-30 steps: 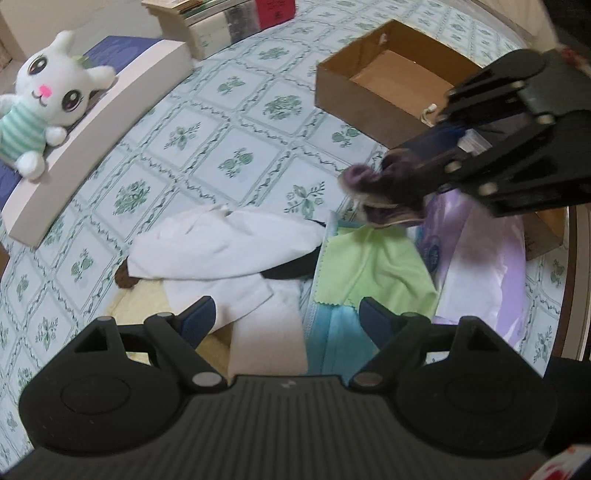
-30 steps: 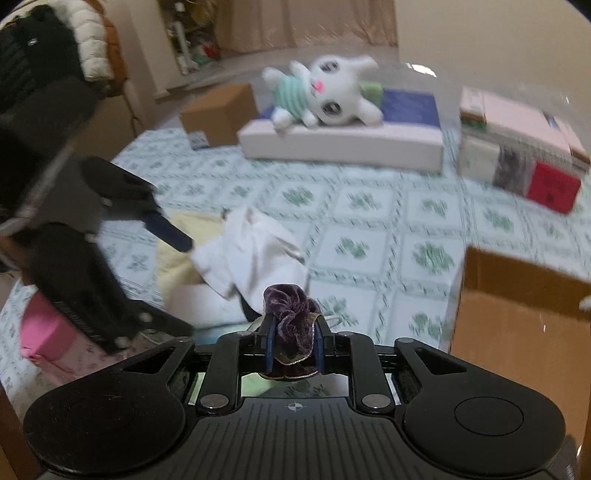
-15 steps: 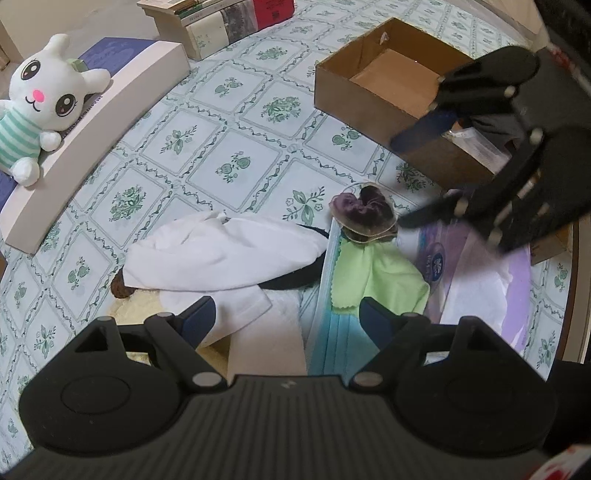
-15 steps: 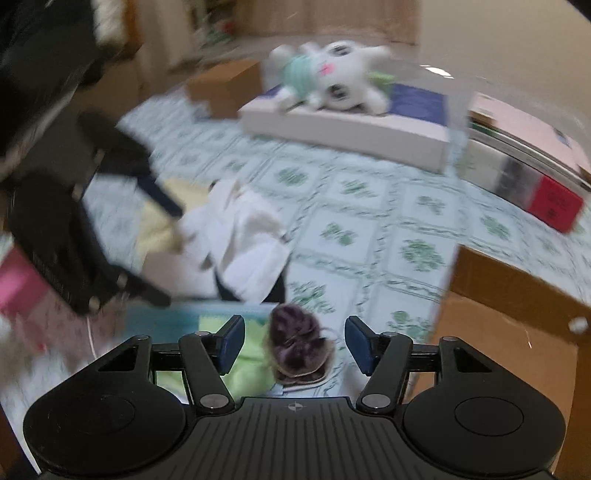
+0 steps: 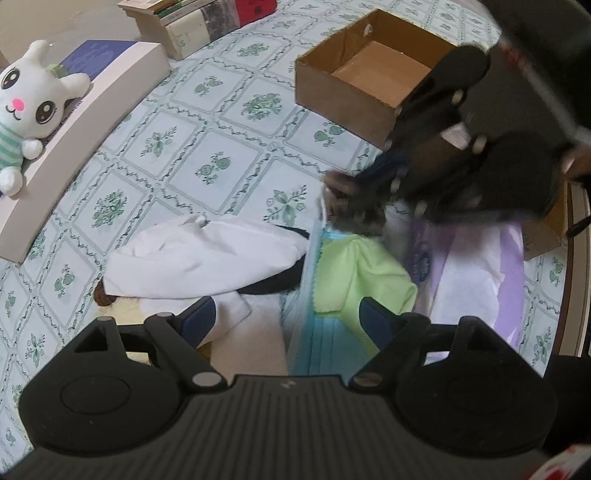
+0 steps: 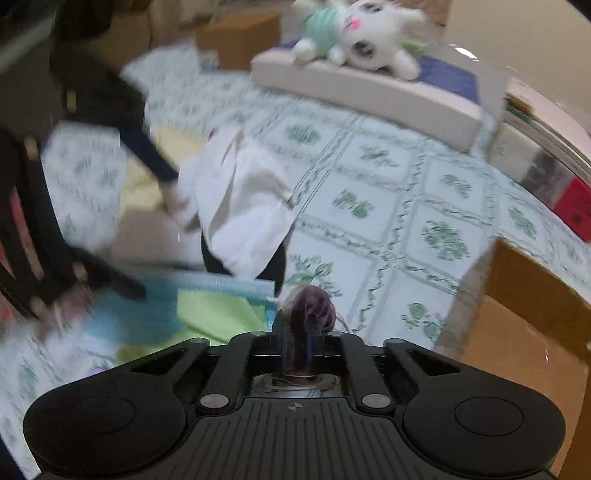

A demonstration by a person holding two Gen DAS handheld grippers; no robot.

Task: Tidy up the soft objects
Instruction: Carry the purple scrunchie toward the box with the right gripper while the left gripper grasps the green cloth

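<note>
A dark purple scrunchie (image 6: 312,302) sits pinched between the blue pads of my right gripper (image 6: 295,328), whose jaws are closing on it. In the left wrist view that gripper (image 5: 373,177) is a blurred dark shape reaching down to the scrunchie (image 5: 354,210) at the far end of a pile. The pile holds a white cloth (image 5: 207,258), a light green cloth (image 5: 354,273) and a blue packet (image 5: 317,343). My left gripper (image 5: 287,317) hangs open just above the pile with nothing between its fingers.
An open cardboard box (image 5: 340,99) stands on the patterned floor beyond the pile. A lilac plastic packet (image 5: 480,266) lies to the right. A white plush bunny (image 5: 26,110) rests on a long white block at the left, with stacked books (image 5: 199,22) behind.
The right gripper held the scrunchie up, then opened and left it on the pile. Now it has dropped lower and its pads are on the scrunchie again. The left gripper has stayed put.
</note>
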